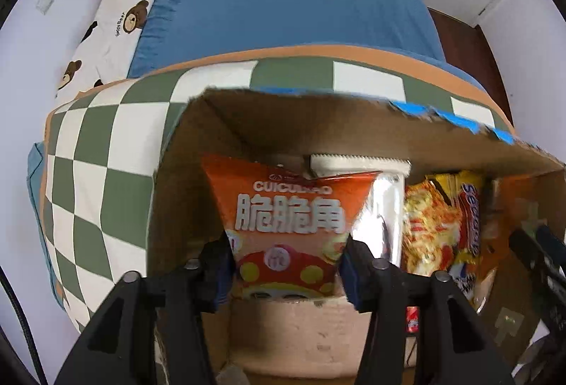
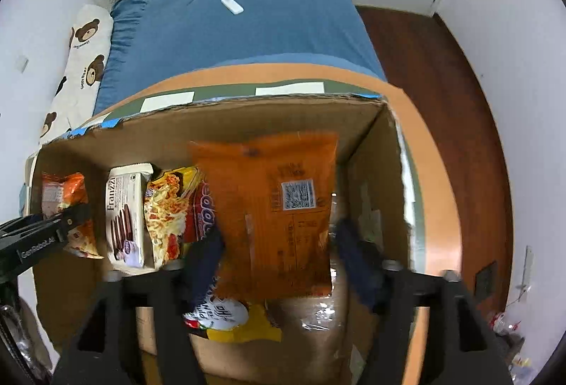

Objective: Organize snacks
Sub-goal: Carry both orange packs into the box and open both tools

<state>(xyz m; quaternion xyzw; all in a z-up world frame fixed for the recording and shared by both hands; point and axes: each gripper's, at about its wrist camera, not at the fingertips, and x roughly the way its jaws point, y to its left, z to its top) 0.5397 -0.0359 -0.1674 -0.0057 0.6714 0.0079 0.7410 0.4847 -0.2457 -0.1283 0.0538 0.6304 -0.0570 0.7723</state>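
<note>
Snacks are sitting inside an open cardboard box (image 2: 219,126) lying on a green-and-white checkered cloth (image 1: 102,151) on a bed. Both grippers are pointing almost straight down into the box.

The left gripper (image 1: 288,275) is hanging over the box's left part, its jaws lying against both sides of an orange triangular snack bag (image 1: 288,225); whether the pads are pressing on it, I cannot tell. The right gripper (image 2: 277,261) is hanging over the box's right part, its jaws standing apart on either side of a flat orange packet (image 2: 276,208), with a gap showing on the right side.

Between the two bags, inside the box, a white biscuit pack (image 2: 125,211) and a yellow noodle packet (image 2: 166,211) are standing side by side. A second yellow packet (image 2: 230,323) is lying near the box's front wall. Beyond the box, a blue sheet (image 2: 247,31) is covering the bed, carrying a small white remote (image 2: 232,5).
</note>
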